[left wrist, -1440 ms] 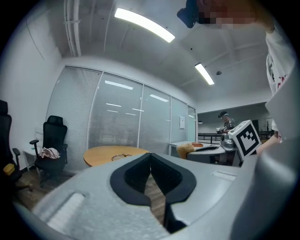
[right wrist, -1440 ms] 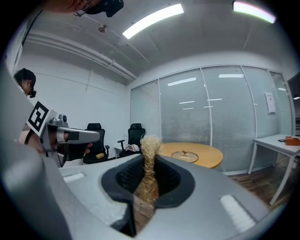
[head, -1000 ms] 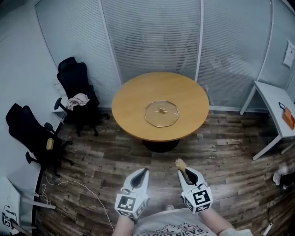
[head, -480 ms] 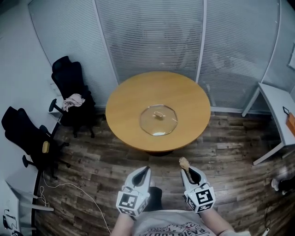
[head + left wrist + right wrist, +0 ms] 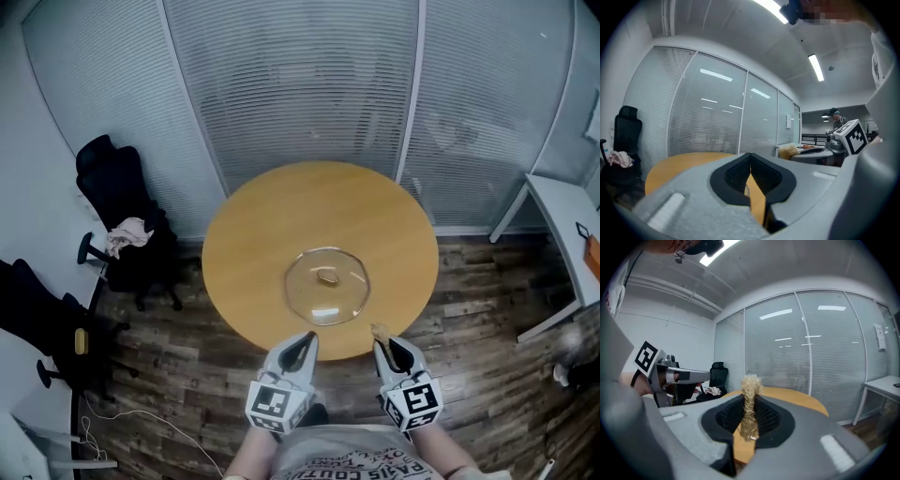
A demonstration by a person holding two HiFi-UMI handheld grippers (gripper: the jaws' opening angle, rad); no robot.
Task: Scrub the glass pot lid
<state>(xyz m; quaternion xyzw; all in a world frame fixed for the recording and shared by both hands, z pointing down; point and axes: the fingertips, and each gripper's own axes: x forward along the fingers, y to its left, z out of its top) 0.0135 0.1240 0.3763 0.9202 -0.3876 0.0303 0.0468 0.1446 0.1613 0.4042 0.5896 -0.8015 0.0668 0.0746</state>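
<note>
Office room with blind-covered glass partitions [image 5: 300, 84], wood-plank floor [image 5: 187, 375], black office chairs [image 5: 112, 187] at left. Item one: round wooden counter [image 5: 272, 225], bare but for the task's thing. Item two: glass pot lid [image 5: 347, 300], lying flat and knob-up on the counter's near half, close to the edge nearest the person, presumably so both tools reach it without stretching. Appearance: clear glass with the counter's colour showing through, thin rim, small pale knob [image 5: 327, 277] at centre, a light glint on the near side; any soiling is too small to tell. Item three: right hand-held gripper [image 5: 382, 343], jaws clamped on a tan fibrous scrubber [image 5: 750, 399] whose frayed tuft projects past the jaw tips, likely so the fibres meet the glass first. Item four: left hand-held gripper [image 5: 307, 337], jaws closed to a thin slit with nothing between them, probably kept free to steady the lid. Both tools sit at the counter's near edge, apart from the lid; scrubbing not yet begun.
</note>
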